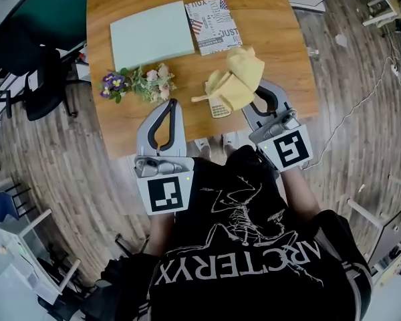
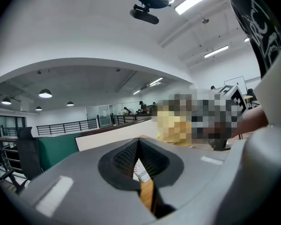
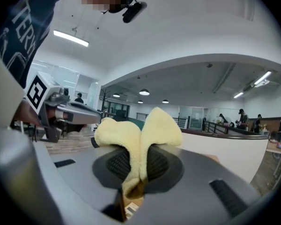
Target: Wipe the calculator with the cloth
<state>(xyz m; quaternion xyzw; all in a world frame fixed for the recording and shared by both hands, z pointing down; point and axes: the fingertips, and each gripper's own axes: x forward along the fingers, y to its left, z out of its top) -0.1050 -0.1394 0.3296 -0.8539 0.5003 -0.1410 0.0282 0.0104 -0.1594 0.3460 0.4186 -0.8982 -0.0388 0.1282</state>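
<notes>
A yellow cloth [image 1: 235,79] is bunched up over the near right part of the wooden table [image 1: 281,52]. My right gripper [image 1: 254,100] is shut on it. In the right gripper view the cloth [image 3: 145,125] is pinched between the jaws [image 3: 141,139] and folds out to both sides. A small pale calculator [image 1: 219,108] lies flat under the cloth's near edge, with only its lower part showing. My left gripper [image 1: 170,103] rests to the left by the table's near edge, shut with nothing in it [image 2: 138,142], a hand's width from the calculator.
A posy of purple and pink flowers [image 1: 137,82] lies just beyond the left gripper. A pale green pad [image 1: 152,35] and a printed booklet [image 1: 213,24] lie at the far side. A black chair [image 1: 33,79] stands left of the table.
</notes>
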